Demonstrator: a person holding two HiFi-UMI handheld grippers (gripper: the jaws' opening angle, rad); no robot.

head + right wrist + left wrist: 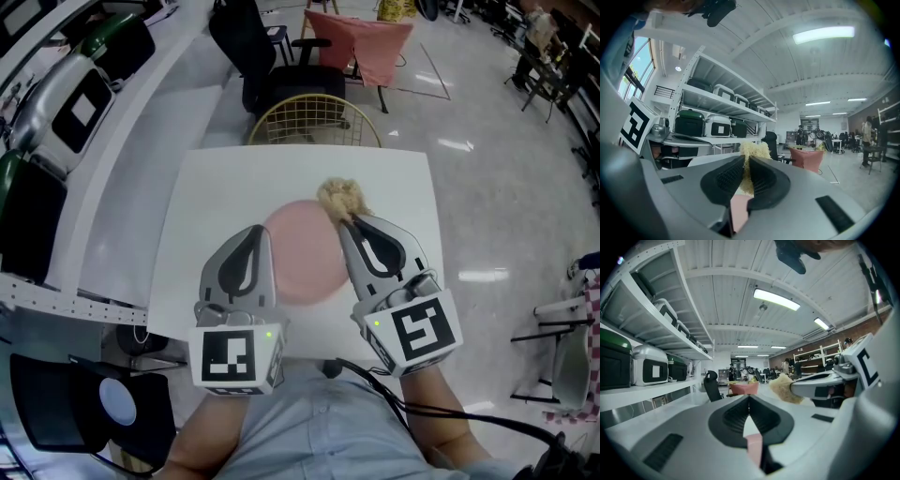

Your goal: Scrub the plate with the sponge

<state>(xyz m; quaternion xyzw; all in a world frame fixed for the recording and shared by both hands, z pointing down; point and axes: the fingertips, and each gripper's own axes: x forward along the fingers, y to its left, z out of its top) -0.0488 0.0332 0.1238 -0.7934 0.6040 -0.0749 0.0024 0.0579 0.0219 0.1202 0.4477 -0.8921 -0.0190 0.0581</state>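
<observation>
A round pink plate (305, 258) lies in the middle of the white table (394, 187). My right gripper (349, 222) is shut on a frayed yellowish sponge (340, 196), which hangs over the plate's far right rim. In the right gripper view the sponge (754, 151) sticks out between the shut jaws of my right gripper (746, 159), with pink plate (739, 208) showing below. My left gripper (255, 230) lies over the plate's left edge with its jaws shut. In the left gripper view the tips of my left gripper (749, 398) meet, and the plate (753, 446) shows under them.
Beyond the table's far edge stand a yellow wire chair (314, 120), a black office chair (272, 66) and a pink chair (361, 42). Shelving with black cases (84, 103) runs along the left. A black device (84, 412) sits near left.
</observation>
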